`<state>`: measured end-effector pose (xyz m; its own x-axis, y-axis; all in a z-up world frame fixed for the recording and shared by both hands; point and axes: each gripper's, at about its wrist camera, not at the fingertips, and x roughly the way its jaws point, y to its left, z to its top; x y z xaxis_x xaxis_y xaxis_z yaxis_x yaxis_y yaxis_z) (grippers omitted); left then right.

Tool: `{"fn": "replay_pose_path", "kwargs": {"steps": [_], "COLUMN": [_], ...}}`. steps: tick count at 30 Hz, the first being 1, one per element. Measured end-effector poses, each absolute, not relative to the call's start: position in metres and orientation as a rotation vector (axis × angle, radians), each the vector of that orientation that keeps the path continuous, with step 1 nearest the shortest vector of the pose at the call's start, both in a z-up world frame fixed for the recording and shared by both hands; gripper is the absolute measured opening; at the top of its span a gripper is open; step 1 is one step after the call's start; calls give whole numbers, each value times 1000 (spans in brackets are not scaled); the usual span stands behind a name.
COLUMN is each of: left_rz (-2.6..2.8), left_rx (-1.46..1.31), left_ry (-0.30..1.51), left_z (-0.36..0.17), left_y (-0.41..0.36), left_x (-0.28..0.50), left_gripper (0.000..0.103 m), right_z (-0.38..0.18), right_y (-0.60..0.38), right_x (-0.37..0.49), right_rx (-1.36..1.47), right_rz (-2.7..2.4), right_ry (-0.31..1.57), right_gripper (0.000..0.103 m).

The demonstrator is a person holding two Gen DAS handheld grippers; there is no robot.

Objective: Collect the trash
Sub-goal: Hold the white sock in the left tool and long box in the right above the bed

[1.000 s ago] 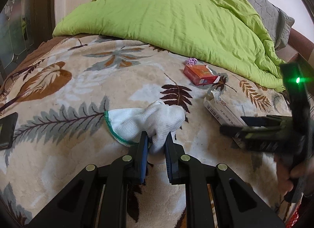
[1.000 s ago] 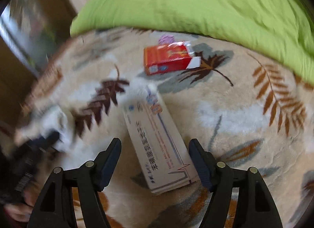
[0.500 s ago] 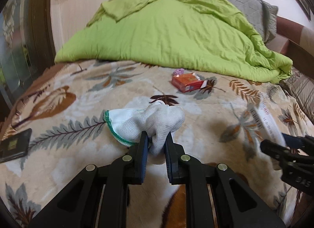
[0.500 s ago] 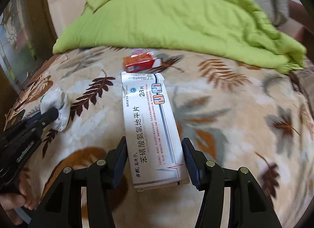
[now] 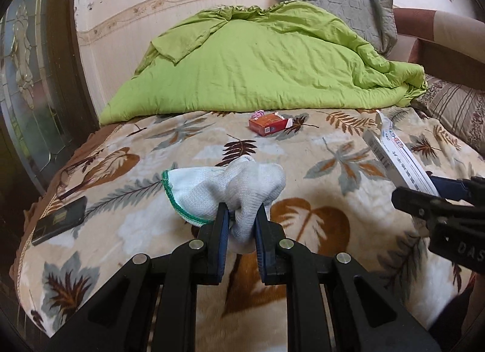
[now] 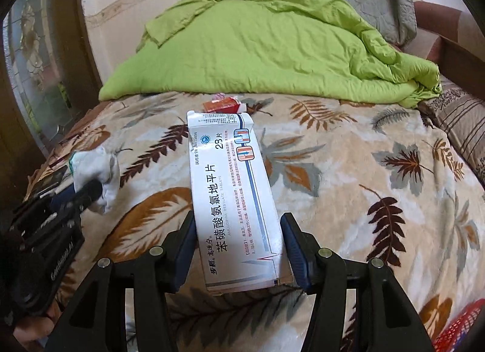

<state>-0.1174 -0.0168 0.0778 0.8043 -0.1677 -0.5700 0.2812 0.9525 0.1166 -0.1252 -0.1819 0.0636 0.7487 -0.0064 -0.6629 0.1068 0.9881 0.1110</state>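
Note:
My left gripper (image 5: 241,215) is shut on a white sock with a green cuff (image 5: 224,189) and holds it above the leaf-patterned blanket (image 5: 303,152). My right gripper (image 6: 238,230) is shut on a long white medicine box (image 6: 230,188) and holds it above the bed. That box also shows at the right of the left wrist view (image 5: 397,155), and the sock at the left of the right wrist view (image 6: 97,170). A small red carton (image 5: 268,124) and a pink wad (image 5: 257,114) lie on the blanket near the green duvet (image 5: 260,67).
A black phone (image 5: 57,220) lies at the bed's left edge. A grey pillow (image 5: 345,9) and a striped pillow (image 5: 454,112) sit at the back right. A red mesh basket (image 6: 460,324) shows at the lower right. A dark wooden door frame (image 5: 65,48) stands left.
My right gripper closed on the white box and lifted it off the blanket. Both grippers have pulled back and up from the bed with their loads.

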Motion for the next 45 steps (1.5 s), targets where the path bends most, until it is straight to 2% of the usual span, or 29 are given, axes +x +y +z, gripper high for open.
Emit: {"fn": "replay_pose_path", "kwargs": {"steps": [45], "left_rz": [-230], "left_rx": [142], "left_ry": [597], "left_z": [73], "left_y": [-2], "left_x": [-111], "left_gripper": [15], "right_z": [62], "right_y": [-163], "right_x": [-129], "right_rx": [-8], "right_rz": [-153], "right_ry": [703], "right_gripper": [59]}}
